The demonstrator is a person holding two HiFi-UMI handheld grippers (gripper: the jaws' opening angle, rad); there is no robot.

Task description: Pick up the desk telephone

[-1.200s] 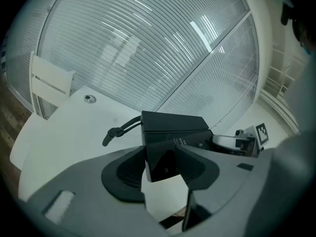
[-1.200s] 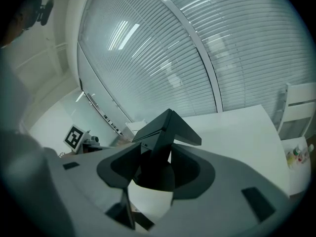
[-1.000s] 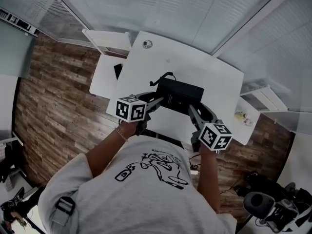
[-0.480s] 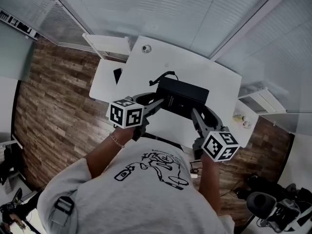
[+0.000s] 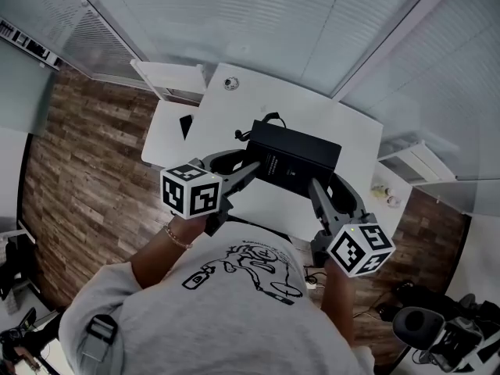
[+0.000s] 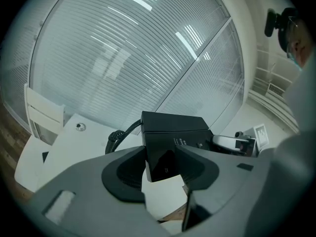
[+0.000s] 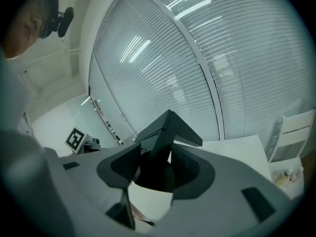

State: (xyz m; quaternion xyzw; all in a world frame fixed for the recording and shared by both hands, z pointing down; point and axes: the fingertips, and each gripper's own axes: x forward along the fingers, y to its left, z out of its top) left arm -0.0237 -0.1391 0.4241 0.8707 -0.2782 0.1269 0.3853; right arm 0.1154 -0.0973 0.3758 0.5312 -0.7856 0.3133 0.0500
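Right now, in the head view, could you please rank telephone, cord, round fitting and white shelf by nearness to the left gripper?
1. telephone, in the gripper
2. cord, behind it
3. round fitting, far corner
4. white shelf, beyond table

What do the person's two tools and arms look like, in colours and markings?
The left tool and the right tool are grey, with curved jaws and dark inner pads. Each carries a white cube of black square markers: left cube, right cube. The person wears a light short-sleeved T-shirt with a black drawing, and a bracelet on the left wrist.
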